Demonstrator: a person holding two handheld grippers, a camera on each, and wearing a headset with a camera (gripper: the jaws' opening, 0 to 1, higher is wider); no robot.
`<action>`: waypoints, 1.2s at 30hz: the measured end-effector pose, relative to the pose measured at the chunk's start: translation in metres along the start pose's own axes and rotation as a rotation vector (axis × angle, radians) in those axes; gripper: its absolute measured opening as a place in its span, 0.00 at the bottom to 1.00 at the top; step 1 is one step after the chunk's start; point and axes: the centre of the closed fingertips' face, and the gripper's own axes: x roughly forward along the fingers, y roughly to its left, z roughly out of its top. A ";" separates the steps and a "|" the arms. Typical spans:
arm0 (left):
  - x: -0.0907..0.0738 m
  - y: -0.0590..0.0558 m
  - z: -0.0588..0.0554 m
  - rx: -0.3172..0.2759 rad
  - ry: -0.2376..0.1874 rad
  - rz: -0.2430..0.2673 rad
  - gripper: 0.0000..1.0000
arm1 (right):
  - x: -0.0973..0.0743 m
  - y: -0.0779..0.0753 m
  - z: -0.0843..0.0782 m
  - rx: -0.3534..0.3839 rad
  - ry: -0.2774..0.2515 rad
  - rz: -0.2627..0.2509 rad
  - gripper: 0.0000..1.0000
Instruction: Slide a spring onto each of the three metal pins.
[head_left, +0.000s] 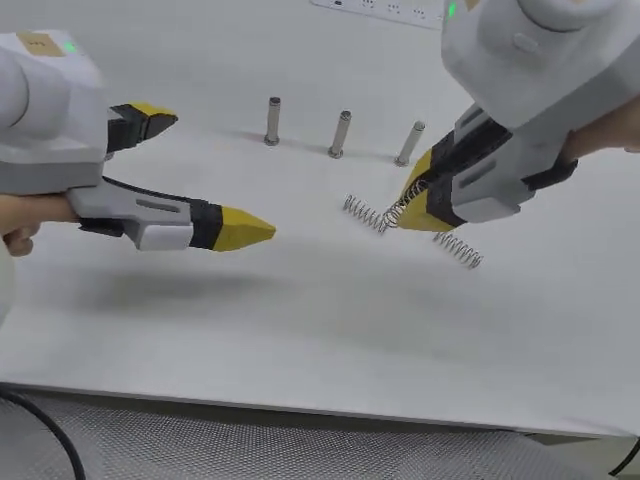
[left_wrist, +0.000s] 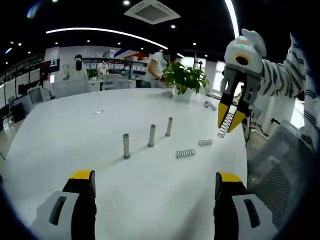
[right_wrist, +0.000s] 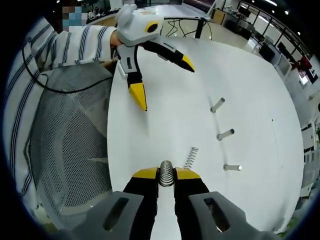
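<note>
Three bare metal pins (head_left: 272, 120), (head_left: 340, 133), (head_left: 410, 143) stand upright in a row on the white table (head_left: 300, 320). My right gripper (head_left: 410, 205) hovers just in front of the rightmost pin, shut on a spring (right_wrist: 166, 173) that pokes out between its yellow tips. Two more springs (head_left: 362, 212), (head_left: 458, 250) lie flat on the table beside it. At the left my left gripper (head_left: 205, 175) is held open and empty, well short of the pins (left_wrist: 151, 135). In the left gripper view the right gripper (left_wrist: 227, 122) hangs above the table with its spring.
A power strip (head_left: 385, 8) lies at the table's far edge. The near table edge (head_left: 300, 408) runs along the bottom, with a mesh chair (right_wrist: 75, 150) and a black cable (head_left: 50, 430) below it. A potted plant (left_wrist: 185, 80) stands far across the table.
</note>
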 end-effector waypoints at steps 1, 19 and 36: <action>0.001 0.000 -0.001 0.004 0.002 0.001 0.98 | -0.003 0.002 0.001 0.016 -0.003 -0.001 0.08; 0.003 0.006 0.011 0.015 -0.022 0.021 0.98 | -0.022 -0.016 0.012 0.045 0.019 0.024 0.08; 0.001 0.004 0.002 0.034 0.014 0.007 0.98 | -0.028 -0.054 0.052 0.016 0.034 0.035 0.08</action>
